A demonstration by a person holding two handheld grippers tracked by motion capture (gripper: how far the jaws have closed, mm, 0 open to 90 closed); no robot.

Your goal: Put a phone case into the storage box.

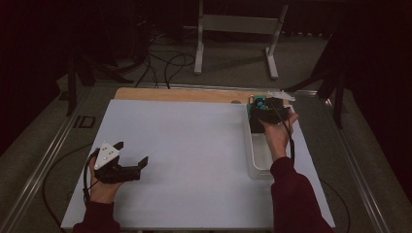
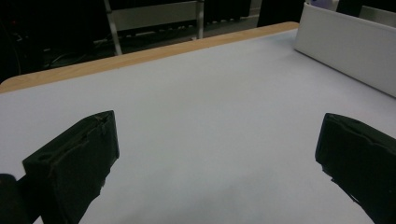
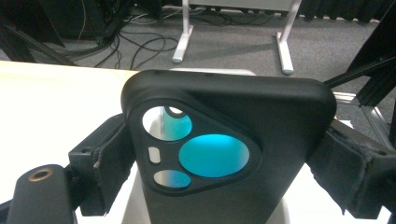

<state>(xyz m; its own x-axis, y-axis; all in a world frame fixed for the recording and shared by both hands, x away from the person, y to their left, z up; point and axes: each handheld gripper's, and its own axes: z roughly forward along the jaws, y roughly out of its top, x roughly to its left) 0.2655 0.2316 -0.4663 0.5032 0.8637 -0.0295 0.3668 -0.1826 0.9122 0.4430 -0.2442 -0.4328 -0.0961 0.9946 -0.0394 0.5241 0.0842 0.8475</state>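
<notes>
Black rubber or soft plastic is the material of the phone case, which has a rounded three-cornered camera cut-out showing teal behind it. The right gripper grasps this case between its two jaws, one on each long side, so the case stands upright with its long axis pointing away from the hand. In the high view it is held above the far end of the white bin, which lies along the right edge of the table near the far right corner. The right hand is the nearer one by far; I judge the next move to be either lifting the case clear of the bin or lowering it in, and the bin walls leave little room at the sides. The left gripper rests near the near left corner, well apart, with its jaws spread wide and nothing between them. The table has a pale, bare sheet with a wooden strip at the far edge. Beyond it is a dark room with grey carpet, cables and a white metal stand.
</notes>
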